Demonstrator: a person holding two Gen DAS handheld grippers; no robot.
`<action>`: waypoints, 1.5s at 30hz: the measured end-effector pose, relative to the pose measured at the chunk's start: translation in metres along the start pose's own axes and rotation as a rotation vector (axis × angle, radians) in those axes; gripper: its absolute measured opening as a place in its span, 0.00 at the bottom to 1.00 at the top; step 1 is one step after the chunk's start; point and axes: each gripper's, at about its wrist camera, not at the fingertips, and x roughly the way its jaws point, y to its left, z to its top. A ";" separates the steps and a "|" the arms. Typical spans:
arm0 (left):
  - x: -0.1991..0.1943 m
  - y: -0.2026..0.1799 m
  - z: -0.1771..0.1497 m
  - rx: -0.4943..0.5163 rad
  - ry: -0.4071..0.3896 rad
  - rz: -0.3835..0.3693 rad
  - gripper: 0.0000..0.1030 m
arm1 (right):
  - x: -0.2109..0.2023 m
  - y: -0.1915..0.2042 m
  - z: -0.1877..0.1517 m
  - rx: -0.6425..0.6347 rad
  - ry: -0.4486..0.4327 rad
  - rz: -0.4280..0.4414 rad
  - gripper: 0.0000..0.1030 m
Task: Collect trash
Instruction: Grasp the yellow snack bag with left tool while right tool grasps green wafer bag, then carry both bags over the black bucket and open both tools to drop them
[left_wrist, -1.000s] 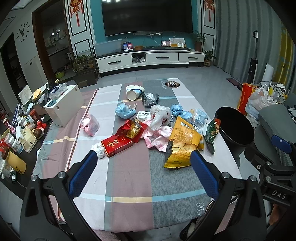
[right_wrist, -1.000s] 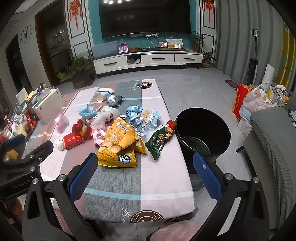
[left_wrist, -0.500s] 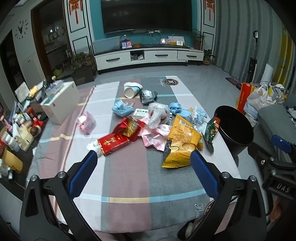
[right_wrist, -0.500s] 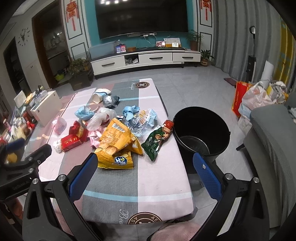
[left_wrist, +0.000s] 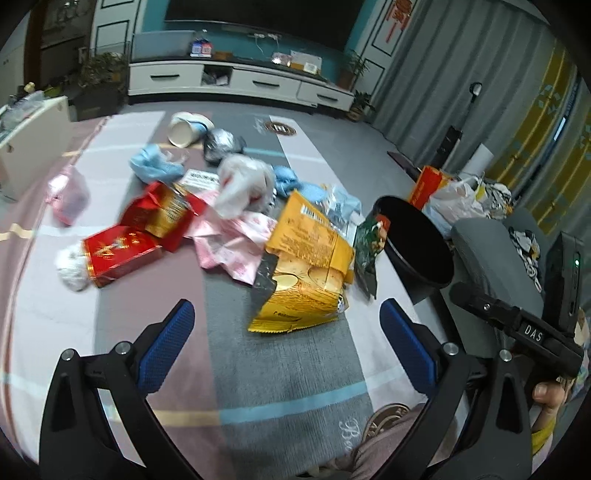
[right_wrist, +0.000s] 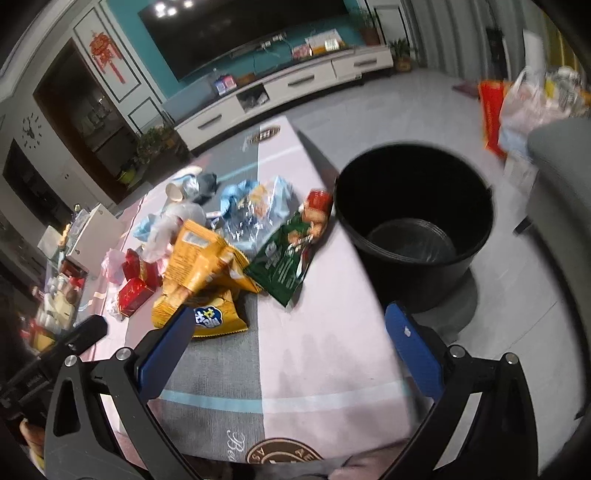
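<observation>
Trash lies heaped on the striped tablecloth (left_wrist: 280, 373): a yellow chip bag (left_wrist: 306, 273) (right_wrist: 207, 273), a green snack bag (left_wrist: 369, 243) (right_wrist: 288, 254), a red box (left_wrist: 118, 254) (right_wrist: 135, 295), pink wrappers (left_wrist: 236, 243), blue wads, a white plastic bag (left_wrist: 243, 184) and a paper cup (left_wrist: 183, 133). A black bin (left_wrist: 417, 243) (right_wrist: 413, 210) stands beside the table's right edge. My left gripper (left_wrist: 286, 325) hovers open just short of the yellow bag. My right gripper (right_wrist: 290, 328) is open over the pink stripe, below the green bag, holding nothing.
A white box (left_wrist: 29, 136) sits at the table's far left. Bags (left_wrist: 458, 195) and a grey sofa (left_wrist: 491, 258) lie right of the bin. A TV cabinet (left_wrist: 236, 81) lines the far wall. The other handle and a hand (left_wrist: 550, 395) show at the right.
Both grippers have moved forward and lower toward the pile, both tilting. The trash and bin now look larger. Both stay open.
</observation>
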 end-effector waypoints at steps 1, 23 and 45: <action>0.006 0.000 0.000 0.002 0.006 -0.002 0.97 | 0.009 -0.004 0.001 0.020 0.010 0.016 0.97; 0.077 0.008 0.005 0.028 0.124 -0.105 0.23 | 0.108 -0.001 0.036 0.047 0.109 -0.023 0.41; 0.057 -0.112 0.071 0.283 -0.045 -0.225 0.20 | 0.011 -0.087 0.061 0.129 -0.168 -0.048 0.21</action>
